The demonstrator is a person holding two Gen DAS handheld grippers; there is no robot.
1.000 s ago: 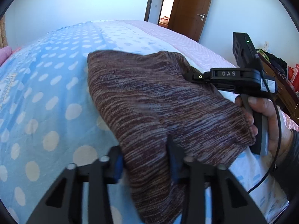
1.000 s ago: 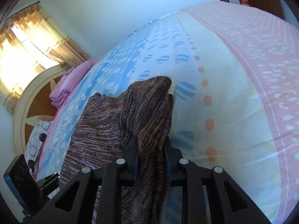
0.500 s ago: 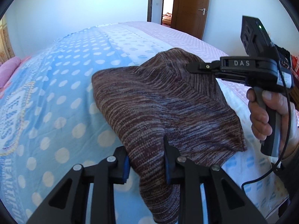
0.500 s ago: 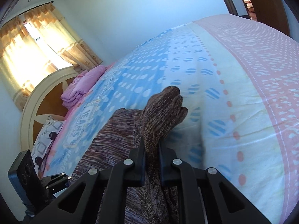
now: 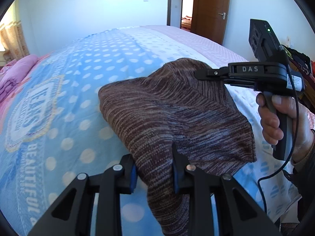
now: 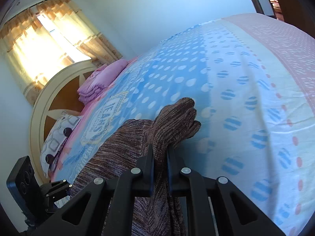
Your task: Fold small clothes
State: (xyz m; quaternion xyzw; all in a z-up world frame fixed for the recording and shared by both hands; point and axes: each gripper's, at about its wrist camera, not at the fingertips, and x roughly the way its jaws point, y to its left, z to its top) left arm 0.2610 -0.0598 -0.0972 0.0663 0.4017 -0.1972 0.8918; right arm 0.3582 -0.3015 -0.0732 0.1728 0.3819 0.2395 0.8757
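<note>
A brown striped knit garment point(image 5: 177, 114) hangs lifted above the blue polka-dot bedspread point(image 5: 78, 78), stretched between both grippers. My left gripper point(image 5: 154, 174) is shut on its near edge, and cloth drapes down below the fingers. In the left wrist view a hand point(image 5: 275, 118) holds my right gripper point(image 5: 198, 72), which pinches the garment's far corner. In the right wrist view my right gripper point(image 6: 159, 163) is shut on a bunched fold of the garment point(image 6: 173, 122), which sticks out past the fingertips. The left gripper point(image 6: 59, 184) shows at the lower left there.
A folded pink quilt point(image 6: 100, 80) and a patterned pillow point(image 6: 57, 133) lie by the round headboard point(image 6: 39, 102) under a curtained window point(image 6: 39, 39). A brown door point(image 5: 212, 9) stands beyond the bed's foot. Dark clutter point(image 5: 299, 59) sits on furniture at the right.
Both grippers have risen and carried the garment across the bed, so it now hangs clear of the bedspread. The right jaws have tightened on the bunched fold.
</note>
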